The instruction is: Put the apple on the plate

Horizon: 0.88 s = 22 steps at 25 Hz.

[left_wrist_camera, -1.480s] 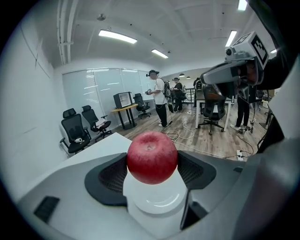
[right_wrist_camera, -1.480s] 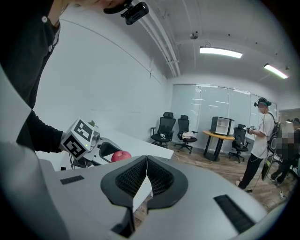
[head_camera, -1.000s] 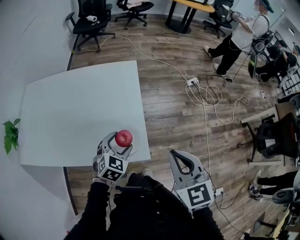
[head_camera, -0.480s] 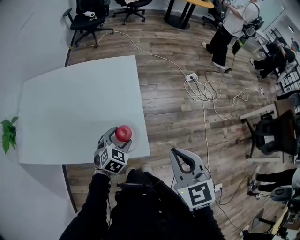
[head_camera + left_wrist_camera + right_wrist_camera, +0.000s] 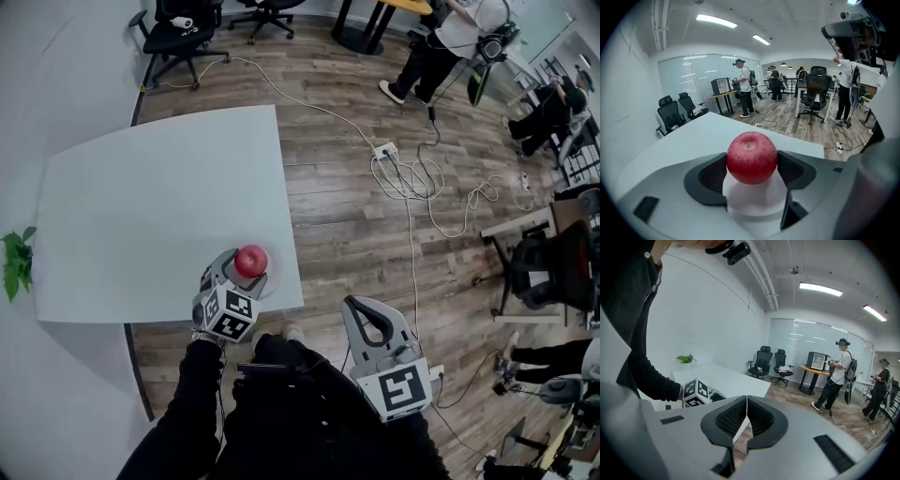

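Observation:
A red apple (image 5: 250,261) sits between the jaws of my left gripper (image 5: 244,271) near the front right corner of the white table (image 5: 150,216). In the left gripper view both dark pads press the apple (image 5: 752,157) at its sides, so the left gripper (image 5: 752,169) is shut on it. Directly under the apple lies a small white plate (image 5: 754,200); whether the apple rests on it or hangs just above, I cannot tell. My right gripper (image 5: 362,313) is off the table over the wooden floor, jaws shut with nothing in them (image 5: 746,418).
A green plant (image 5: 17,262) stands at the table's left edge. White cables and a power strip (image 5: 384,150) lie on the wooden floor to the right. Office chairs (image 5: 183,33) stand at the back, where people stand and sit at desks (image 5: 441,47).
The apple stays in the left gripper at the same table corner. The head view has shifted slightly, and the person at the back right has walked further away.

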Available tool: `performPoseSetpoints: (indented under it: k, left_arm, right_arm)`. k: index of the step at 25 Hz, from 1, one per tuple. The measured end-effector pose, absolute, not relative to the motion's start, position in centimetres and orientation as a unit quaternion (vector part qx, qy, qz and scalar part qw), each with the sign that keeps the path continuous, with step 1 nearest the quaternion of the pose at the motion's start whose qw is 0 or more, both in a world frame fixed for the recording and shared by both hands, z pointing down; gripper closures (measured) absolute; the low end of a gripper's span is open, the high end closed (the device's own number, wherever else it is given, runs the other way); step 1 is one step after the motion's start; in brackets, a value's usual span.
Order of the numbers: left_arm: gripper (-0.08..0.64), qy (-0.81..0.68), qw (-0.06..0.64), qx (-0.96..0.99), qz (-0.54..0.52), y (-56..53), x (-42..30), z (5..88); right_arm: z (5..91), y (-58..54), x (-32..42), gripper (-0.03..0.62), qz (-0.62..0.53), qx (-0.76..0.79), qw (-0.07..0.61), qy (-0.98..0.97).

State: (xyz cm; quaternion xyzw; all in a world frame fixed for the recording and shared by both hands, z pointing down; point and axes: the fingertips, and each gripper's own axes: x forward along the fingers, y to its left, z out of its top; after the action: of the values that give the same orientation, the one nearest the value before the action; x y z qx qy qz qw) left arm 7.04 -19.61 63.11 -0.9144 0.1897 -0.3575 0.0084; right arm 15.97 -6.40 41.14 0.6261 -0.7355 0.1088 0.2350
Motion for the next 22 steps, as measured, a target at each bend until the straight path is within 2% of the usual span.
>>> performPoseSetpoints:
  k: [15,22]
  left_arm:
    - [0.218,0.196,-0.032,-0.924,-0.326,-19.5,6.2,62.2]
    - [0.219,0.215,-0.084,-0.939,-0.254,-19.7,5.4,57.8]
  right_arm:
    - [41.5,-6.6,14.4,0.551,0.106,0.617,0.239,-0.742]
    - [40.9,-7.4,13.7,0.551,0.099,0.601,0.231,-0.759]
